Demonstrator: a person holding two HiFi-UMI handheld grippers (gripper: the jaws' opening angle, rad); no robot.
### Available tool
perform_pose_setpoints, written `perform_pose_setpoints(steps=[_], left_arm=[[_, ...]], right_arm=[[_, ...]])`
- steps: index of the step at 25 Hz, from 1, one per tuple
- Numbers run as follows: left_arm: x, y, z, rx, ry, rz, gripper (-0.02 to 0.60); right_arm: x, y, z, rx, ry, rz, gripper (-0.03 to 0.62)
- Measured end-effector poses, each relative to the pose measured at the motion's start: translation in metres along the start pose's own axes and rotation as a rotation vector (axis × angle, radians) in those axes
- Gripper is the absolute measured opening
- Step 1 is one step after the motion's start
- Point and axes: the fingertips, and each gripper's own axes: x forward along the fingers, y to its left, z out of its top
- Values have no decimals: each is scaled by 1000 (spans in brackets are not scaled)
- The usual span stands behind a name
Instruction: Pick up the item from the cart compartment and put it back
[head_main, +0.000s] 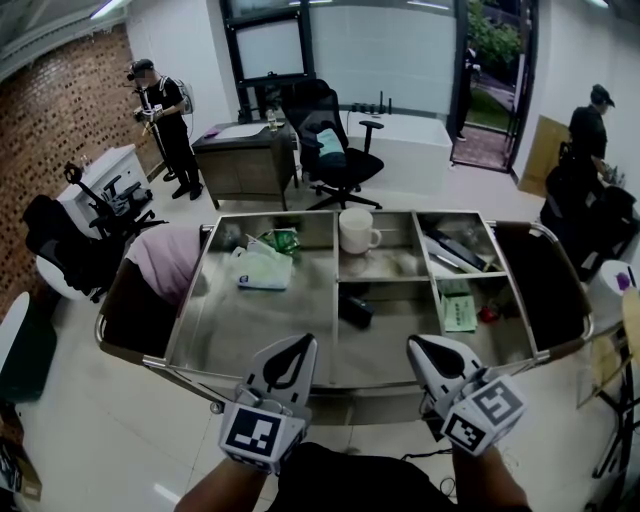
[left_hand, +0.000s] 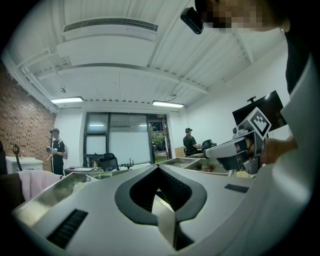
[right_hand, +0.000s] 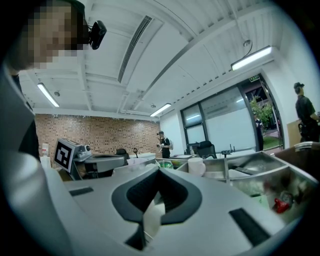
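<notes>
Step in hand, my judgement: reach into cart (head_main: 250, 330) not yet begun. To do well: open jaws before descending, drop straight over chosen item, stay clear of dividers.

My right hand-held gripper (head_main: 421, 346): jaws together, empty. Left hand-held gripper (head_main: 296, 346): same. Both hover at near rim.

Nearest item: dark object (head_main: 355, 309), middle front compartment. Mug (head_main: 356, 230) in compartment behind it.
</notes>
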Motion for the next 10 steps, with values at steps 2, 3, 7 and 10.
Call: perform_pose_setpoints(steps=[2,3,7,10], left_arm=[[1,-1,0,-2,-1,0,0],[1,-2,1,-2,0,0,0],[2,-2,0,0,1,-1,0],[3,-2,0,-1,1,0,0]], right_arm=[[0,-1,0,1,1,-1,14],[0,-1,0,1,1,-1,14],[-1,-2,0,3,2,-2,14],[0,-3,-1,4,2,-2,14]])
